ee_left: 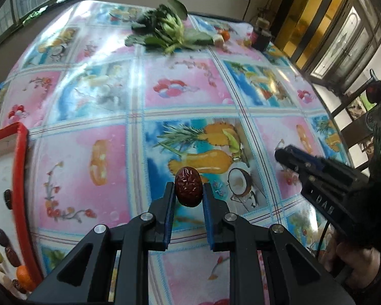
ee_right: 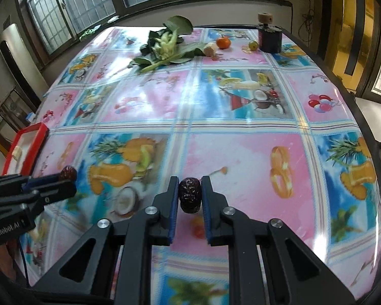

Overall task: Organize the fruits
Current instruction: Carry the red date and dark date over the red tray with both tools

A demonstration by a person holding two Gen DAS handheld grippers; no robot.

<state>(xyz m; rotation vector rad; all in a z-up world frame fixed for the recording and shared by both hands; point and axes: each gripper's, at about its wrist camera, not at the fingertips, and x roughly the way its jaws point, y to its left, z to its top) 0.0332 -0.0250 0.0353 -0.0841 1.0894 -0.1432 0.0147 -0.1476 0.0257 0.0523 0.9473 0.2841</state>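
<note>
Left wrist view: your left claw (ee_left: 189,190) clamps red date (ee_left: 188,186), lifted above tablecloth (ee_left: 109,152). Red-rimmed tray (ee_left: 20,178) sits left of claw, fruit inside; likely carry there, then release.

Right wrist view: your right claw (ee_right: 189,195) pinches darker date (ee_right: 189,195). Tray (ee_right: 35,137) far left. Left tool reads "GenRobot.AI".

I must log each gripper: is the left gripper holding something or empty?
Holding: the left gripper is shut on a wrinkled dark red jujube, pinched between its blue pads.

Home dining room, oilcloth-covered table (ee_right: 241,152), windows (ee_right: 89,0)
</note>
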